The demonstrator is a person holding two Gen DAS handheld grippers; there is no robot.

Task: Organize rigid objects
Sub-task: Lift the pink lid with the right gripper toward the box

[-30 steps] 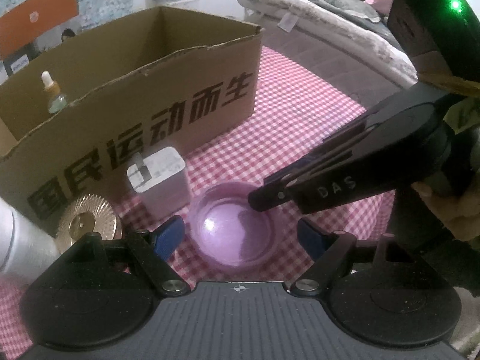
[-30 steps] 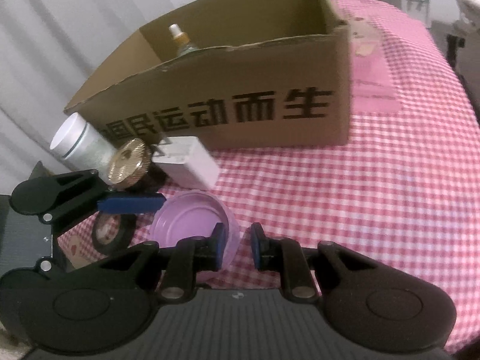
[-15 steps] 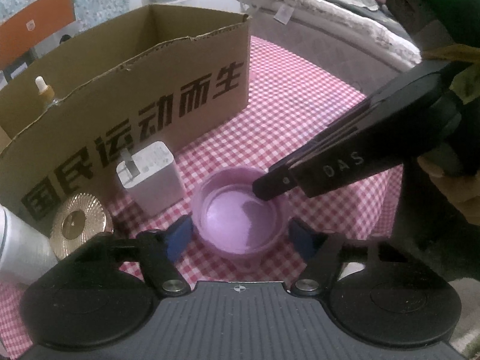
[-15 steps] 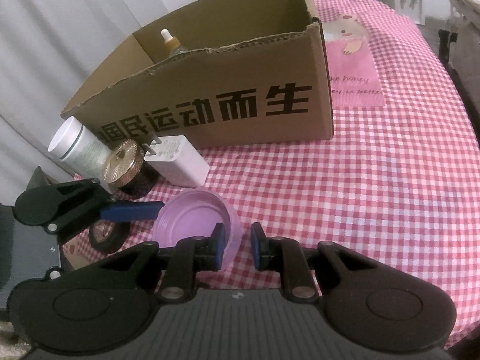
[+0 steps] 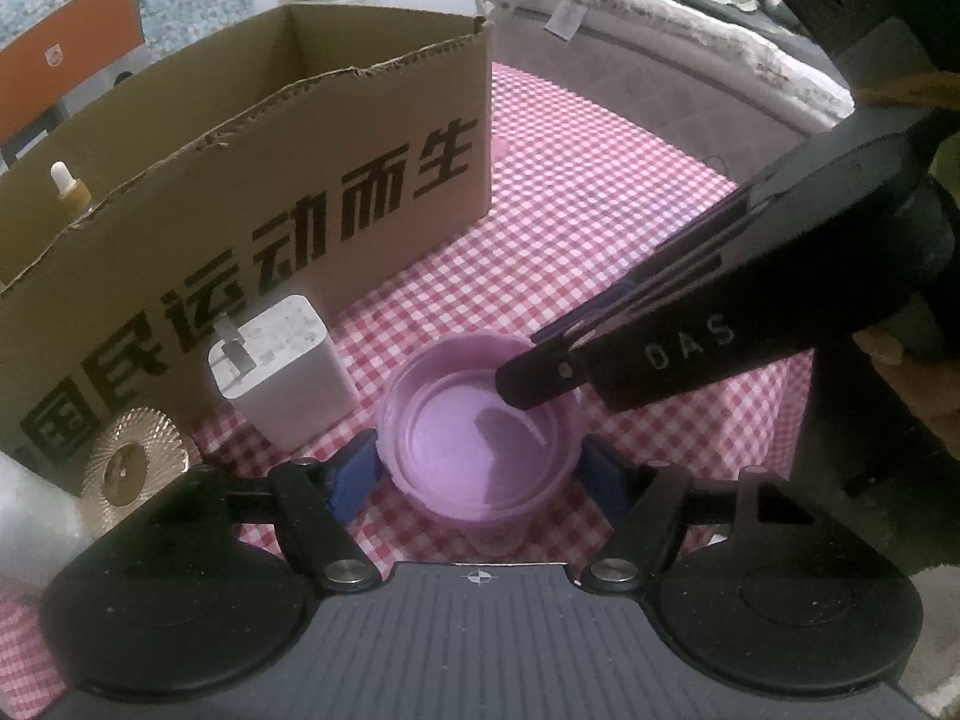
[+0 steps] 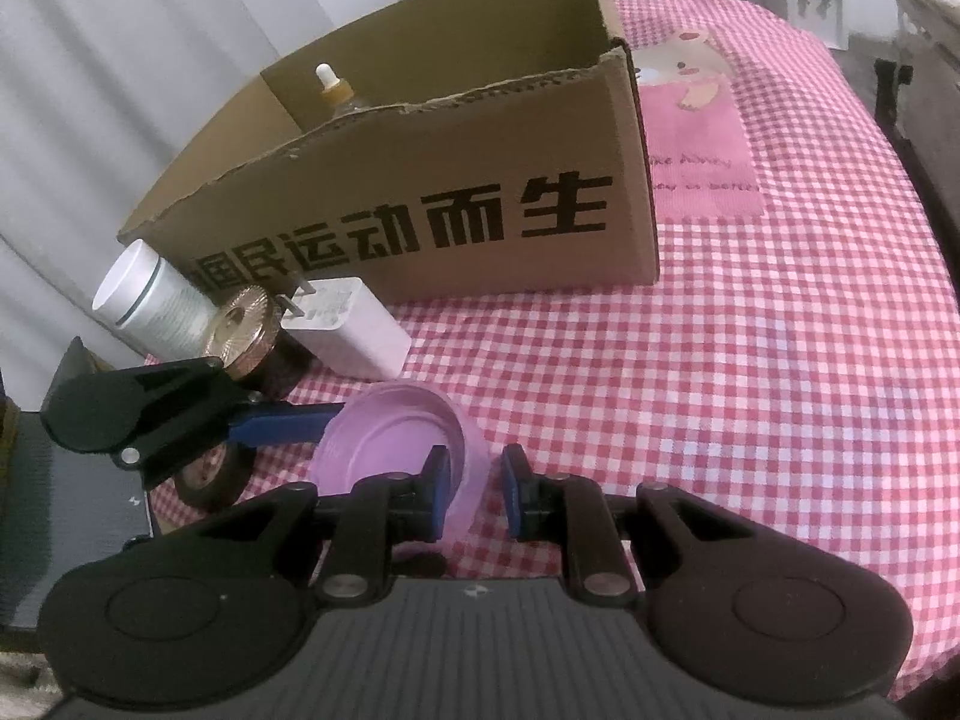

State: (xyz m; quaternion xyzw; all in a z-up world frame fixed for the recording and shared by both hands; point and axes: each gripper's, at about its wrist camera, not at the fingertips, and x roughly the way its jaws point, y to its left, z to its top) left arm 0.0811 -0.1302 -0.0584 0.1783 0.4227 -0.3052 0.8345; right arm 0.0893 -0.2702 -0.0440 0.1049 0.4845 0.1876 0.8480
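Observation:
A purple plastic lid (image 5: 480, 444) lies upside down on the pink checked cloth, also in the right wrist view (image 6: 390, 438). My left gripper (image 5: 480, 471) has a blue pad on each side of the lid, touching or almost touching it. My right gripper (image 6: 474, 492) straddles the lid's near rim, one finger inside, one outside, with a gap showing. The open cardboard box (image 5: 252, 198) stands behind, with a dropper bottle (image 6: 333, 87) inside.
A white charger (image 5: 282, 372), a gold-lidded jar (image 6: 243, 330), a white cylinder bottle (image 6: 150, 300) and a black tape roll (image 6: 213, 480) stand by the box's front left. A bed (image 5: 660, 30) lies beyond the table.
My left gripper has moved forward and its pads have closed in on the lid's sides. The right gripper stays on the rim. The views have shifted slightly.

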